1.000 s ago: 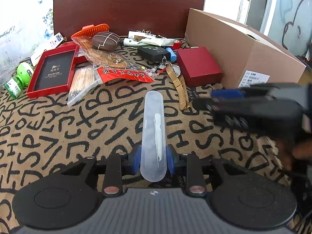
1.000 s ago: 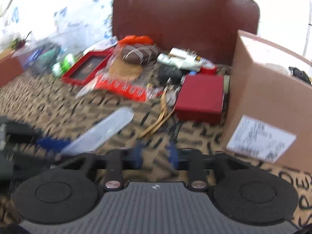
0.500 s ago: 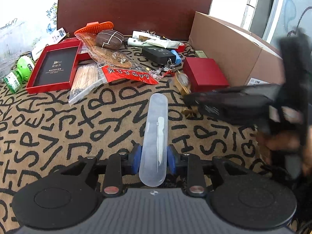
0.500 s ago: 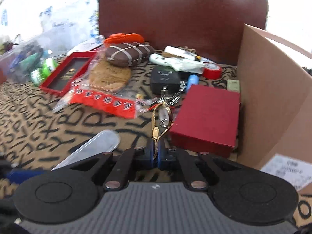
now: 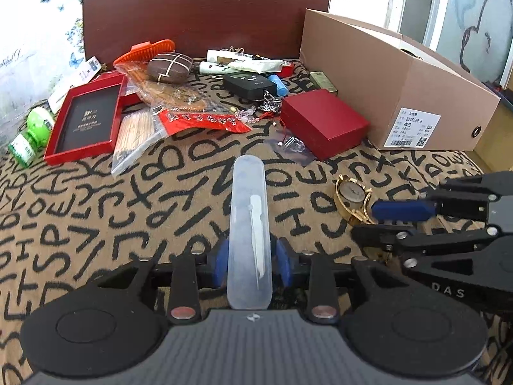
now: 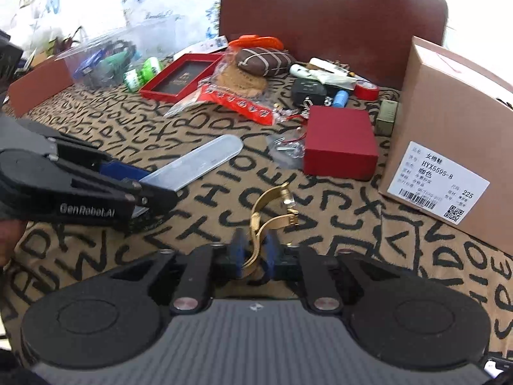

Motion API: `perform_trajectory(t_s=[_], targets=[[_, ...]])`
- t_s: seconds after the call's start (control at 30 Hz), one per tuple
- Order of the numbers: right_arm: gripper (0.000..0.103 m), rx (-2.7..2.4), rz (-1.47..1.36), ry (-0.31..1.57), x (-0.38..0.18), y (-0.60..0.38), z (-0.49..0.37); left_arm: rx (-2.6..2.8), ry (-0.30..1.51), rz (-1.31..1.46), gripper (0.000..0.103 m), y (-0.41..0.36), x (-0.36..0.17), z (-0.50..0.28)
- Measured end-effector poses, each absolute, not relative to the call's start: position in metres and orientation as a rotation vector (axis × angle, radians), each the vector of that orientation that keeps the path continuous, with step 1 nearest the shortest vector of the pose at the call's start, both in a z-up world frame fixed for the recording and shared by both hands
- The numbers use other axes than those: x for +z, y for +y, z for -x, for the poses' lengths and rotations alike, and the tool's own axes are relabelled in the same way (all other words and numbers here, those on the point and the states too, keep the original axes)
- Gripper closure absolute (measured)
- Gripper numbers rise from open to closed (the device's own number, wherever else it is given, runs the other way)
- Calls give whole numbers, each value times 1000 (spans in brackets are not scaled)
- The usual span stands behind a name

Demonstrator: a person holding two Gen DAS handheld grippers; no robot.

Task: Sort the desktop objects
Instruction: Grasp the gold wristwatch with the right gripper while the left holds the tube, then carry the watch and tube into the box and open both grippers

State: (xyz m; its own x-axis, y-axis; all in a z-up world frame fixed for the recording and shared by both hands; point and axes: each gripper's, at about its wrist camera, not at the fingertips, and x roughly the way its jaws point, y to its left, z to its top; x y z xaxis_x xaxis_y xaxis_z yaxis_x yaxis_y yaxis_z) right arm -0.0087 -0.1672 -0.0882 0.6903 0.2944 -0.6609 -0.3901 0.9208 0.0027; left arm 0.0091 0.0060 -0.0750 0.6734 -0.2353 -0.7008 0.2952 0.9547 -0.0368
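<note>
The left hand-held gripper (image 5: 250,264) clamped a clear case (image 5: 249,224) and the right hand-held gripper (image 6: 255,252) pinched a gold watch (image 6: 272,208) above the table (image 5: 96,199), apparently carrying both for sorting

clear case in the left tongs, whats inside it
Through the clear case a slim white piece shows, lying along its length. What it is cannot be told. The end between the left tongs is partly hidden by the blue pads.
</note>
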Motion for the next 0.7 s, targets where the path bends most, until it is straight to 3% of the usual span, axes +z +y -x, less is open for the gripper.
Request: perform_trajectory(t_s=[0.17,0.27,0.37,0.4,0.47,0.5,0.53,0.7], targets=[[71,371,148,722,-94,-167,-4,-286,774,-84,61,2,-77,-22],[71,372,153,710,-97,-168,-5,-285,778,-84,74,1,-76,-25],[73,373,143,713,-98,-167,-7,-282,772,-101,73,-1,-76,-25],[75,373,142,712,-98,-167,-9,-277,767,-115,67,-4,-77,-26],[86,375,144,712,-99,-165,-13,-275,758,-151,67,-10,-78,-27],[92,375,143,713,-99,-166,-14,-277,756,-160,75,-12,-78,-27],[97,377,136,714,-98,-166,-14,-284,758,-148,75,-11,-76,-27],[97,403,89,680,-83,-175,0,-285,761,-91,75,-6,-70,-19]])
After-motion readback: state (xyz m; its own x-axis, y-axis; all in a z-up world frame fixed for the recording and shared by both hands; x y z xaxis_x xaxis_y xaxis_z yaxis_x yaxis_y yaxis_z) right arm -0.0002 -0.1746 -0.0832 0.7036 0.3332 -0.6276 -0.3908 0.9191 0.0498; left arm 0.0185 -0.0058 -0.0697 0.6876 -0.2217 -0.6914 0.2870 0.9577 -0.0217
